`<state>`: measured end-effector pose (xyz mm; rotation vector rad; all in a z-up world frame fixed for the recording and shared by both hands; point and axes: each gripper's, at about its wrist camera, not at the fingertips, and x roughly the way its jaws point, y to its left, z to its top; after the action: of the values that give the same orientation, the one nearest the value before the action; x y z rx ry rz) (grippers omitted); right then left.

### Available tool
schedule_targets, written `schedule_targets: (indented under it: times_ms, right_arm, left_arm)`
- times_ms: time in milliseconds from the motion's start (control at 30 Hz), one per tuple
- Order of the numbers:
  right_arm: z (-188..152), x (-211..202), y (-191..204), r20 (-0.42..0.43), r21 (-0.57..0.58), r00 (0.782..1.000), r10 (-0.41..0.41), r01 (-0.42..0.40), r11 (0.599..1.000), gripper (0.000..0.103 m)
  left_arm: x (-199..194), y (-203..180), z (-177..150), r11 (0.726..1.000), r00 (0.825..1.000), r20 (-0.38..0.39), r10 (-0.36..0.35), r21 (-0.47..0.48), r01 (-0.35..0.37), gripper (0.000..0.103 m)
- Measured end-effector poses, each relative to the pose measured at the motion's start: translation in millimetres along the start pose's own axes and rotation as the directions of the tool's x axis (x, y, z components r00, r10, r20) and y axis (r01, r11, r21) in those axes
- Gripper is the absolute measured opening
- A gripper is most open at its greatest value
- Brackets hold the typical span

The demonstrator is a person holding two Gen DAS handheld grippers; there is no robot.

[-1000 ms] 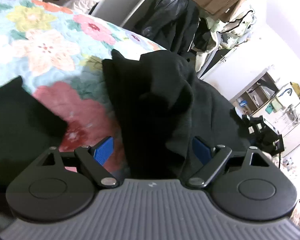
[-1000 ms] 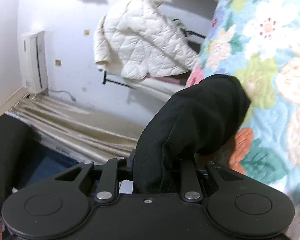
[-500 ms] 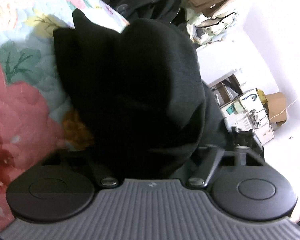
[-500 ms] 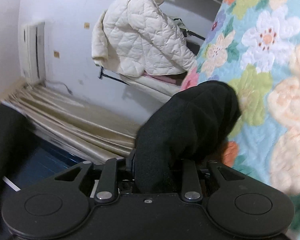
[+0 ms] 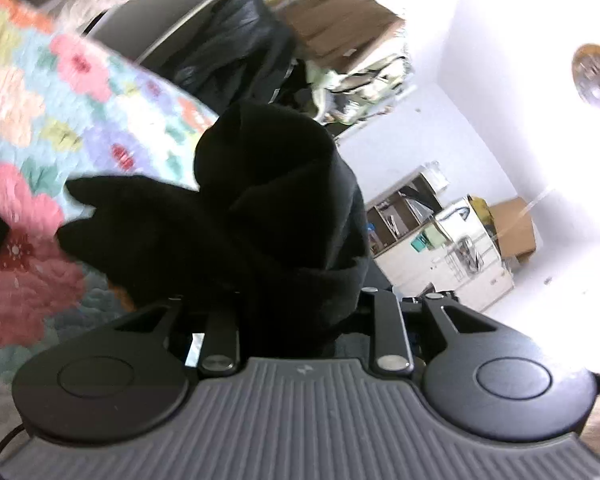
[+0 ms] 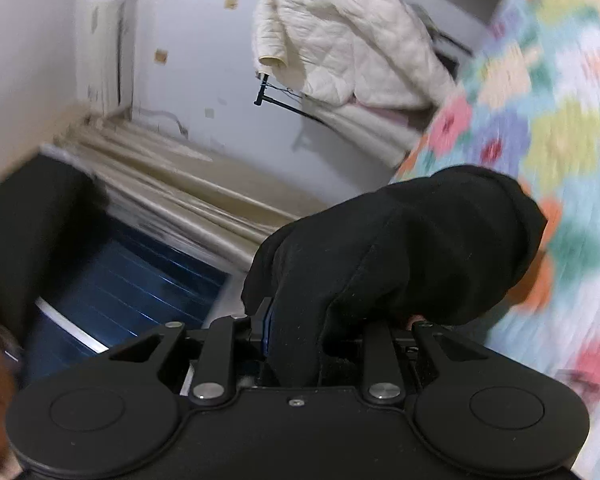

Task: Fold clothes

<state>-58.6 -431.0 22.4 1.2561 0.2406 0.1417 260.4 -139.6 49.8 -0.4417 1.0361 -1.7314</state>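
My left gripper (image 5: 296, 312) is clamped on a bunch of the black garment (image 5: 268, 216), cloth heaped over the fingers and trailing left over the floral quilt (image 5: 28, 128) on the bed. My right gripper (image 6: 300, 344) pinches another bunch of the same black fabric, humped up by the quilt's edge. White quilted jacket (image 6: 348, 40) hangs on the wall behind. Both views blurred.
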Motion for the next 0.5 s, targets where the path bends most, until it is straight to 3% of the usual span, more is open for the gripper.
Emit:
schedule_targets:
  times_ms: [67,133,233,300,400,433,500]
  right_arm:
    - [-1,-3,2,0.012,0.088,0.999,0.035,-0.036,0.995,0.029]
    - [14,-1,-8,0.015,0.111,1.000,0.014,-0.016,0.994,0.029]
    - [57,10,-36,0.052,-0.018,0.985,-0.165,0.166,0.986,0.029]
    - [87,25,-66,0.114,-0.149,0.949,-0.294,0.308,0.940,0.029]
    - [109,41,-106,0.201,-0.250,0.885,-0.421,0.462,0.851,0.030]
    - [110,45,-115,0.228,-0.274,0.856,-0.463,0.513,0.813,0.032]
    - [111,42,-121,0.263,-0.263,0.833,-0.487,0.547,0.795,0.038]
  left_arm:
    - [-5,-15,8,1.000,1.000,-0.014,0.005,-0.028,-0.006,0.027]
    - [2,-17,22,0.998,0.999,-0.034,0.042,-0.054,-0.044,0.027]
    - [49,15,56,0.988,0.982,-0.117,0.148,-0.029,-0.153,0.027]
    - [101,68,80,0.974,0.958,-0.188,0.216,-0.027,-0.224,0.027]
    - [170,128,100,0.950,0.928,-0.210,0.307,0.016,-0.310,0.029]
    - [186,137,104,0.944,0.922,-0.209,0.326,0.029,-0.327,0.029]
    - [208,148,112,0.944,0.923,-0.204,0.327,0.020,-0.330,0.029]
